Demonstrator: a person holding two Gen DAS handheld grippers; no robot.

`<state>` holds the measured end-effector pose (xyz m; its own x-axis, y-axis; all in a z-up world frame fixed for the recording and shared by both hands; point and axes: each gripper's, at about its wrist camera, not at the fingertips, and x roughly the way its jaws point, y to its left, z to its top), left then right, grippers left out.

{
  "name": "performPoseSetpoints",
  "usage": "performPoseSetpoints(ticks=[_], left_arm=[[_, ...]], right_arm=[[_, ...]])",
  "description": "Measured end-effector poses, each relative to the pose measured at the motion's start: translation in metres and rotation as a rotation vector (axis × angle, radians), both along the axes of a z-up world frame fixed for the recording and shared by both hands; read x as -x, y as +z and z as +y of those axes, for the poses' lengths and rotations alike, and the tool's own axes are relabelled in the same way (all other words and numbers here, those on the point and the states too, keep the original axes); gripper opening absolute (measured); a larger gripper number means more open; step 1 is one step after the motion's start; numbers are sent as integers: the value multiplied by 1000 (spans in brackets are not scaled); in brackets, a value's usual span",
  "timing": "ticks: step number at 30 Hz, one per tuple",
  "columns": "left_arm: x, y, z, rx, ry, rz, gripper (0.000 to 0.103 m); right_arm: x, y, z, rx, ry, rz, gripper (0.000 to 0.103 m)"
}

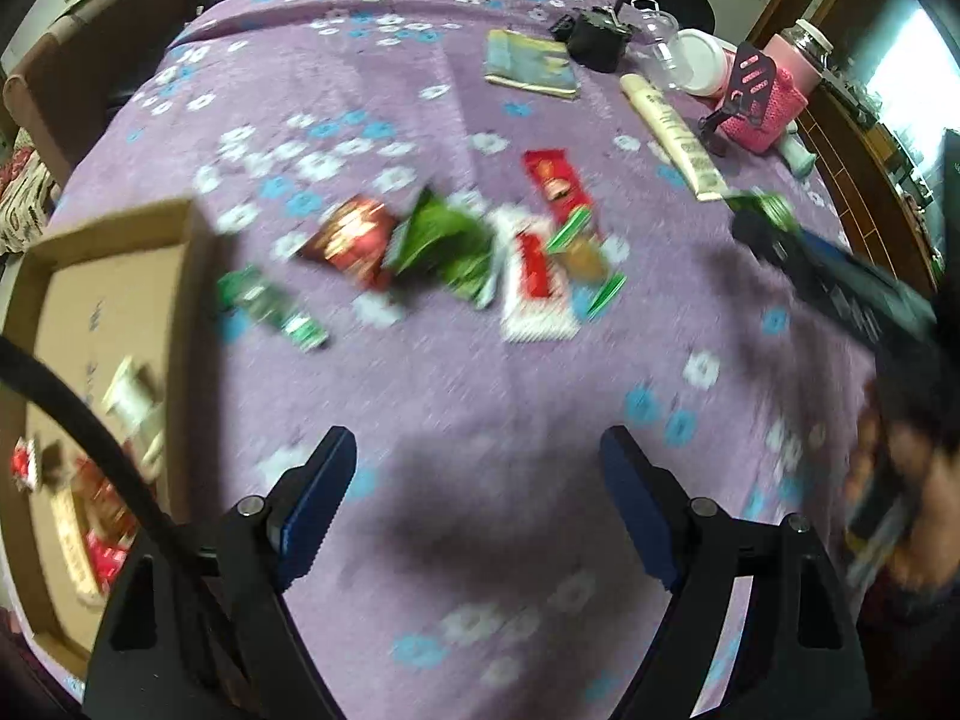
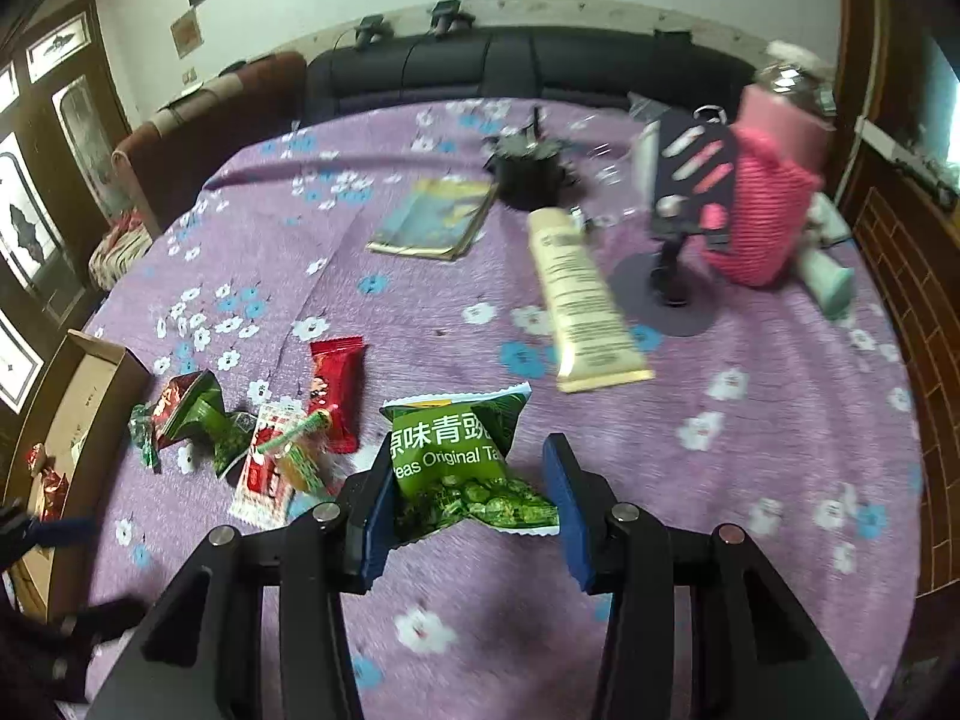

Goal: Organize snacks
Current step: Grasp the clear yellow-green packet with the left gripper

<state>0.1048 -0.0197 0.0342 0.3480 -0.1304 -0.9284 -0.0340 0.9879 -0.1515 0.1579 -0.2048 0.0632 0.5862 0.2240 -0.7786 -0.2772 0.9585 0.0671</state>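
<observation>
Purple flowered tablecloth (image 2: pixel 690 540) covers the whole tabletop, with a dark sofa behind it and a cardboard box (image 1: pixel 114 300) sitting at the left edge — a few red and cream wrappers are already inside it. Between the box and the middle of the table lies the loose snack pile (image 1: pixel 456 252): red packets, green ones, a white-and-red sachet, all overlapping.

So the relation that matters, I think: the box is off to the left of everything, on the far side of that pile from the right gripper (image 2: pixel 471 504). That gripper is clamped on a green pea packet (image 2: pixel 468 468) — the left pad presses its edge, while the right pad's contact is harder to read. The packet looks to be off the cloth, its printed face toward the camera and its long axis running roughly up and away from the jaws.

The left gripper (image 1: pixel 474 504) is spread wide with nothing in it, pointing down at bare cloth just short of the pile. It's clearly the nearer hand to the box, but the packet's in the other one, so my guess is a leftward carry across the pile.
</observation>
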Motion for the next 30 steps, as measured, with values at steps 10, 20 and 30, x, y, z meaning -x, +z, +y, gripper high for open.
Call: performPoseSetpoints(ticks=[10, 20, 30], left_arm=[[-64, -20, -37, 13, 129, -3, 83], [-84, -40, -65, -63, 163, -2, 84], [-92, -47, -77, -127, 189, -42, 78]], right_arm=[[24, 5, -48, -55, -79, -17, 46], [32, 9, -79, -110, -93, -26, 46], [37, 5, -96, -131, -82, -15, 46]])
